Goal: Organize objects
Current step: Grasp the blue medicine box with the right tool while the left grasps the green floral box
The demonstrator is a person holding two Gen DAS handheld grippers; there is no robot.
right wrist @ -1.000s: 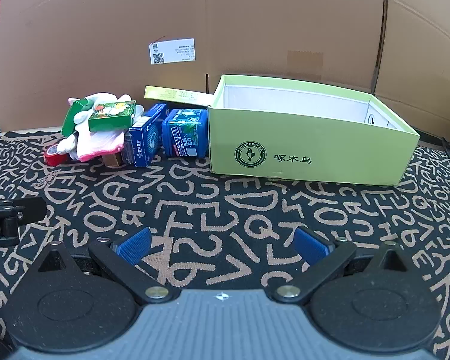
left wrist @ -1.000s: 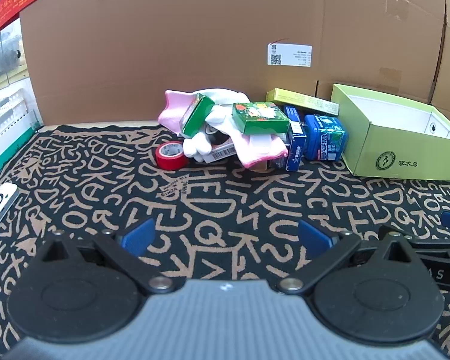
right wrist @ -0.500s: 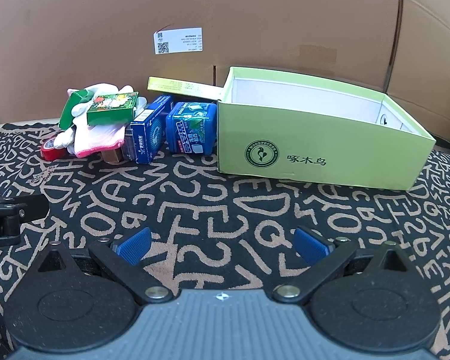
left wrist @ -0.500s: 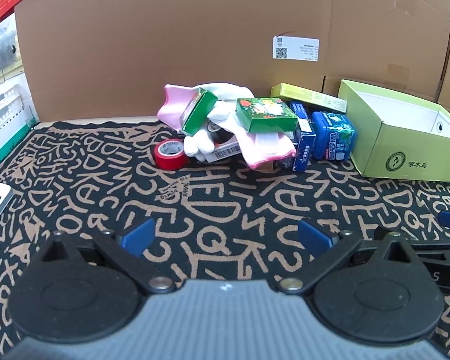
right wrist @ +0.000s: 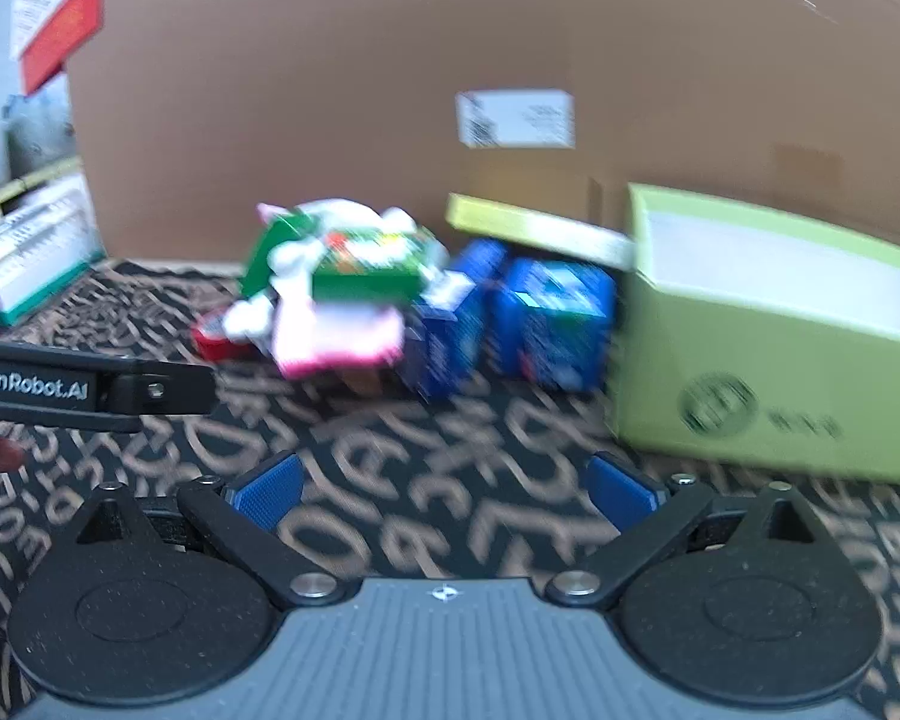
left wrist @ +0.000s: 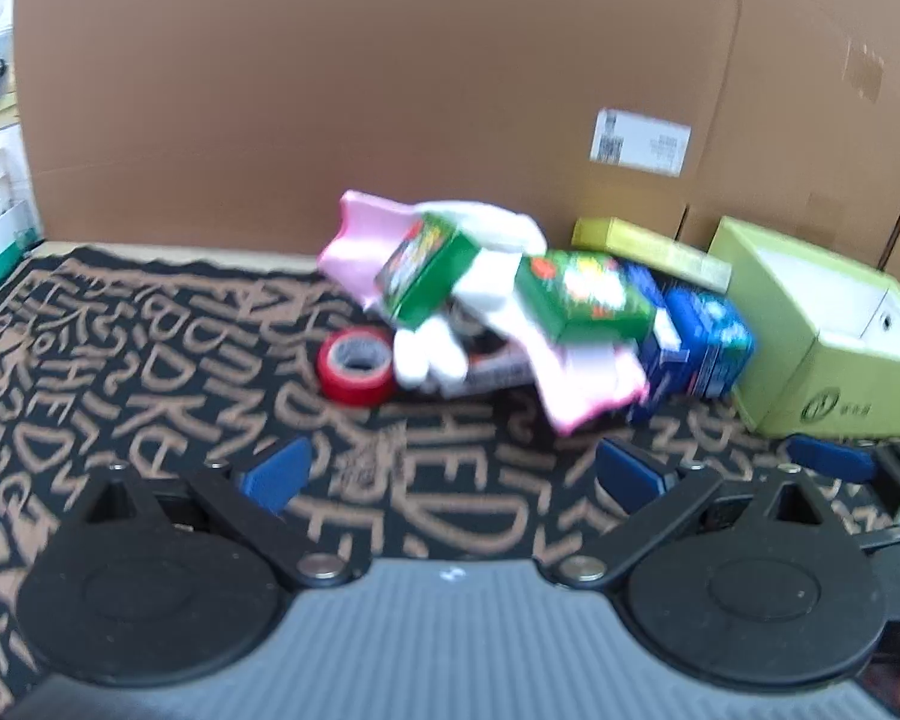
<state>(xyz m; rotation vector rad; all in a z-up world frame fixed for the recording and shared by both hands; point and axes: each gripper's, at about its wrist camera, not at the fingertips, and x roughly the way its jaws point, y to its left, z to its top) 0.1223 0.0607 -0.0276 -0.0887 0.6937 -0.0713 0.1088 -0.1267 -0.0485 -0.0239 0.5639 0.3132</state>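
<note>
Your left gripper (left wrist: pixel 453 474) and right gripper (right wrist: pixel 444 489) look alike: each has a ribbed grey housing flanked by two round black discs, with black link arms pinned by silver screws. Their fingers carry ridged blue pads (right wrist: pixel 264 489). In the right wrist view, your left gripper's black side bar bears white "GenRobot.AI" lettering and a small screw.

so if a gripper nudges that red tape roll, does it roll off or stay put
The red tape roll lies flat, hole up, on the patterned mat, so a nudge would probably slide it, not roll it. It looks stiff and light. It sits against the white glove, so pushing that way may disturb the pile.
</note>
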